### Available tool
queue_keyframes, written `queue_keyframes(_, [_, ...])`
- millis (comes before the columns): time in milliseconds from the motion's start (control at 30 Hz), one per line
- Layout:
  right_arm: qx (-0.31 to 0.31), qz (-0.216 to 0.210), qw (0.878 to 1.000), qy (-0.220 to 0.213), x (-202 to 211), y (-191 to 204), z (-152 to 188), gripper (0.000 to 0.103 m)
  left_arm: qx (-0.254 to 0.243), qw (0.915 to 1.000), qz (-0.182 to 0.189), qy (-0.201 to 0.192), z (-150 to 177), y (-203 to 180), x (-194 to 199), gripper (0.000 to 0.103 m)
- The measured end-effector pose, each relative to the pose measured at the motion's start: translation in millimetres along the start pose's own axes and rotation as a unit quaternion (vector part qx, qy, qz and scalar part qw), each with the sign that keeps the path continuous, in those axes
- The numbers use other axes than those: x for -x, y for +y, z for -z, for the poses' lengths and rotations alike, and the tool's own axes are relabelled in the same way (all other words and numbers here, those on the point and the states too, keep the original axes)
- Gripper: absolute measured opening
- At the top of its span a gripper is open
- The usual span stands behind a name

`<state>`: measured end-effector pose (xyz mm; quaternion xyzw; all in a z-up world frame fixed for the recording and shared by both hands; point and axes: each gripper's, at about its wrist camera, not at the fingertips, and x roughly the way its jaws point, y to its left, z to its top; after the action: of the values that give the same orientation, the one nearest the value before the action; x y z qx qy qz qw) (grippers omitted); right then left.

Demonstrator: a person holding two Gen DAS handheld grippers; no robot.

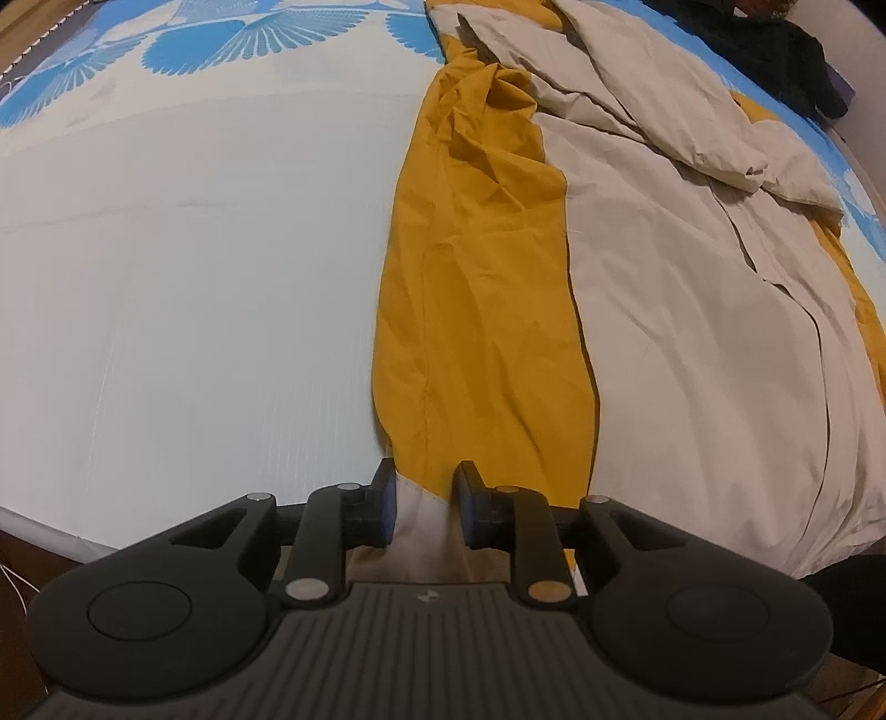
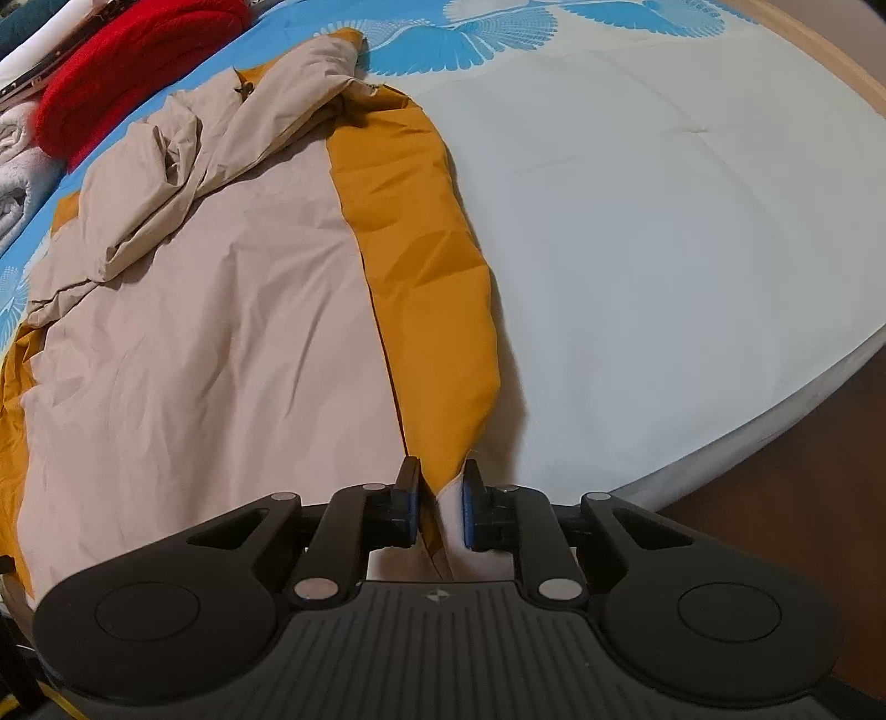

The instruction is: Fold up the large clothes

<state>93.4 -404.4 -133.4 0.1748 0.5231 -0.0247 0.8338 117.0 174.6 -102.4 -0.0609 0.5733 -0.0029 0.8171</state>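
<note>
A large garment, mustard yellow outside (image 1: 476, 310) with a beige lining (image 1: 692, 332), lies spread on a bed. In the left wrist view my left gripper (image 1: 425, 501) has its two fingers around the garment's near edge, a gap still between the pads, the cloth running between them. In the right wrist view the same garment shows yellow (image 2: 421, 260) and beige (image 2: 221, 343). My right gripper (image 2: 440, 507) has its fingers close around another corner of the near edge, cloth pinched between the blue pads.
The bed sheet (image 1: 194, 277) is pale with blue fan prints at the far side. A dark garment (image 1: 775, 50) lies at the far right. A red cushion (image 2: 133, 61) and a folded grey towel (image 2: 16, 183) lie at the far left. The bed edge (image 2: 775, 410) drops to brown floor.
</note>
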Motion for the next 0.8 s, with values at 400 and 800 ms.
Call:
queue_keyframes(400, [-0.001,-0.052,0.997,-0.063,25,8,-6,0.006,-0.005,0.9986,0.017,-0.050,-3,-5,24,0.007])
queue_keyframes(800, [-0.027,-0.165,0.969,-0.180,107,28,-18,0.003,0.021,0.9805,0.091,-0.173,-8,1,108,0.001])
